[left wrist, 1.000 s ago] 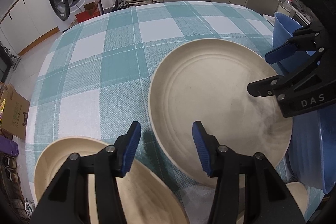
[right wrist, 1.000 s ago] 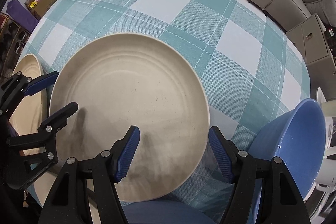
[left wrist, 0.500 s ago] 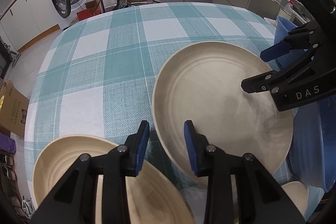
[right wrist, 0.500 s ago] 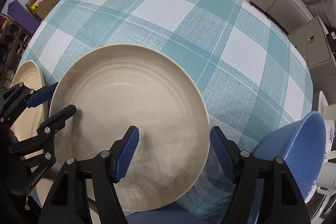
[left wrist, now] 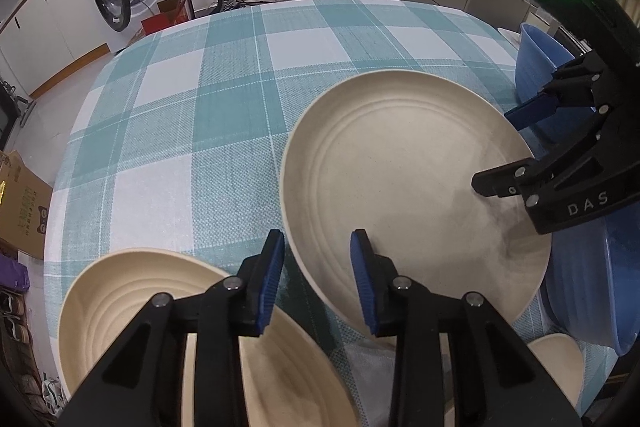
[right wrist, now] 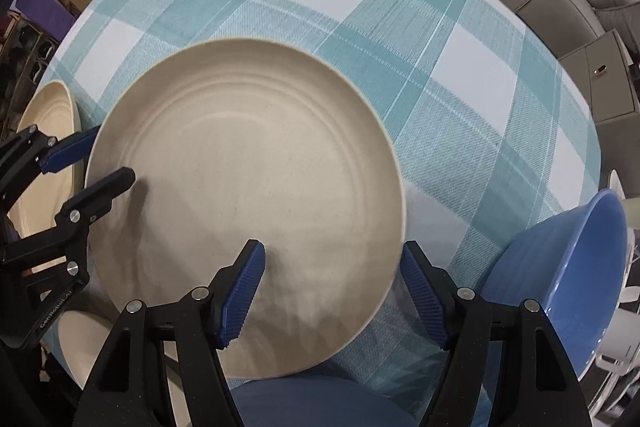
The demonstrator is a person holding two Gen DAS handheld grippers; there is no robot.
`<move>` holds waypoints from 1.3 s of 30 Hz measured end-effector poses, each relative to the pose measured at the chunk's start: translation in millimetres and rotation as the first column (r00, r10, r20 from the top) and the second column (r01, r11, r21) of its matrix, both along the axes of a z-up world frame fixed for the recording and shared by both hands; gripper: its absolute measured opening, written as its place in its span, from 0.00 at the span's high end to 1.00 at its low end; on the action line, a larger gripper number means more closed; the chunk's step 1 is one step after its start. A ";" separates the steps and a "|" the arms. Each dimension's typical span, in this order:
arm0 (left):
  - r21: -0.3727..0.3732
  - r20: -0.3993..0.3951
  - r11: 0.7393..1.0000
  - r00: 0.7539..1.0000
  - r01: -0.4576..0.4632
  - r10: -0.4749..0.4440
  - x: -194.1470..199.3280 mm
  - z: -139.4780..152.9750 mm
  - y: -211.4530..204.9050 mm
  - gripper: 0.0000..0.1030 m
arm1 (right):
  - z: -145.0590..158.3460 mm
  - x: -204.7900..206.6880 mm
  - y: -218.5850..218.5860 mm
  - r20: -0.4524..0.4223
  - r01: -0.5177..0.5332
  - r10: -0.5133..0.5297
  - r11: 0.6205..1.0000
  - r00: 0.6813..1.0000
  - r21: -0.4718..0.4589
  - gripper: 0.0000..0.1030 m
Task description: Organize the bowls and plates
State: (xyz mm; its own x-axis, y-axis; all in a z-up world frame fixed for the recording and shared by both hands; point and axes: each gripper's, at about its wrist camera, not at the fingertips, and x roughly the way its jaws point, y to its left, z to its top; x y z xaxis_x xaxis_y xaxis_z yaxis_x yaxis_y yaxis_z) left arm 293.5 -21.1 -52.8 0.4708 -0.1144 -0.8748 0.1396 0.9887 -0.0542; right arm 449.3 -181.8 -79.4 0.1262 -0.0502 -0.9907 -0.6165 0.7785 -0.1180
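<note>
Plates and bowls stand spread over a round table under a teal-and-white checked cloth [left wrist: 192, 131]. We centre on the large round cream plate with ridged rings [left wrist: 400, 187], lying flat near the table's near edge. Compared with a second ago, the left gripper [left wrist: 316, 273] has narrowed its jaws from a wider spread; its blue ribbed pads now straddle the plate's near rim, one inside, one outside. We cannot be sure from either view that the pads press the rim, since a gap seems to remain. The right gripper [right wrist: 332, 287] points straight down with its jaws held wide and unchanged, one pad over the plate, the other just beyond its rim, gripping nothing. A second cream ridged plate [left wrist: 132, 299] lies beside the left gripper; a deep blue plastic bowl [right wrist: 568, 267] sits tilted at the right edge. We judge the narrowing as preparation to pinch and lift the large plate for stacking.
</note>
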 end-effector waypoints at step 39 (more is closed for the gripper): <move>-0.023 0.121 0.993 0.985 -0.117 0.119 -18.0 42.1 25.6 0.68 | 51.6 -20.9 -8.0 0.232 -0.009 -0.019 0.993 0.973 0.118 0.79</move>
